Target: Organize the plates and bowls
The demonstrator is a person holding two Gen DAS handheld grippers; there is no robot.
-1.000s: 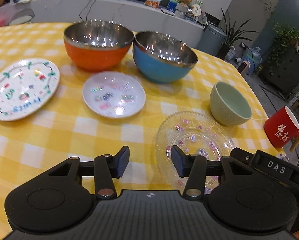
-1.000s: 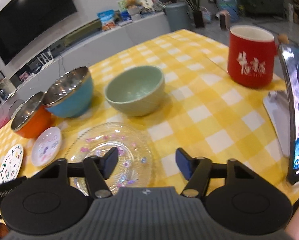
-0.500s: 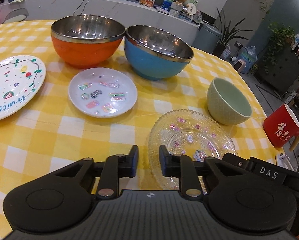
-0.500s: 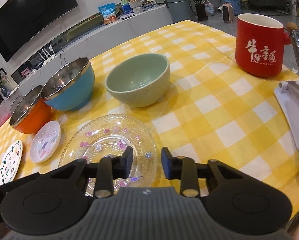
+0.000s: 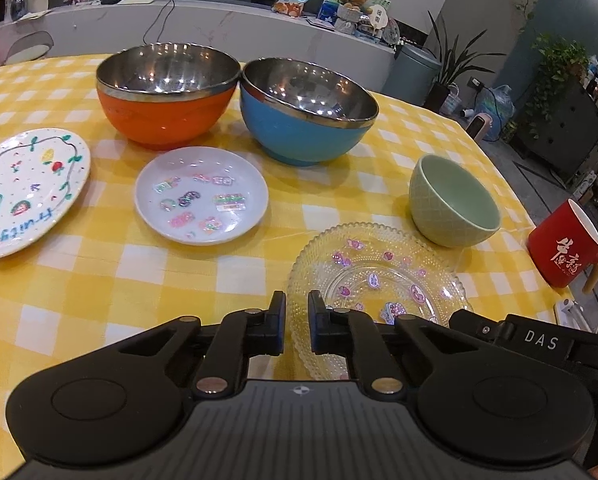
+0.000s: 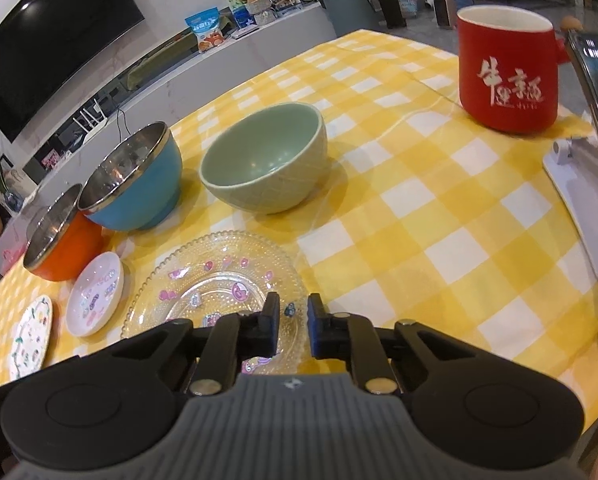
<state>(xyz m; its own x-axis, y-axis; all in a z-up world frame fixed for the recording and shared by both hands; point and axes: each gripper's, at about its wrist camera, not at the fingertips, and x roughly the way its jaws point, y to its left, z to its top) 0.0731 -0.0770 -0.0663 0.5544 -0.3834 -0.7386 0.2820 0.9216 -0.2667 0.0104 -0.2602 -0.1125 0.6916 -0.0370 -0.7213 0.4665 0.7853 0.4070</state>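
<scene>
Left claw (image 5: 296,326) hovers low over the tabletop (image 5: 99,280), fingers nearly together with a narrow gap, nothing between them. Glass plate (image 5: 379,280) lies just ahead and right of it; the plate's near-left rim sits behind the right finger, contact cannot tell. Small white saucer (image 5: 201,200) is ahead-left, well apart. Fruit-print plate (image 5: 23,188) is far left. Orange bowl (image 5: 165,96) and blue bowl (image 5: 307,112) stand further ahead, rims touching or almost. Green bowl (image 5: 453,204) is ahead-right, just past the glass plate. Red mug (image 5: 563,244) is far right at the tabletop edge.

Right claw (image 6: 293,330) also has fingers close, a slim gap, gripping nothing. Glass plate (image 6: 219,284) lies under and left of its tips; the left finger overlaps the plate's near-right part, touching or not is unclear. Green bowl (image 6: 263,168) is straight ahead, just beyond the plate. Blue bowl (image 6: 135,184) is ahead-left, orange bowl (image 6: 59,248) further left beside it. Small white saucer (image 6: 95,294) and fruit-print plate (image 6: 31,336) sit far left. Red mug (image 6: 507,76) is ahead-right, well apart.
</scene>
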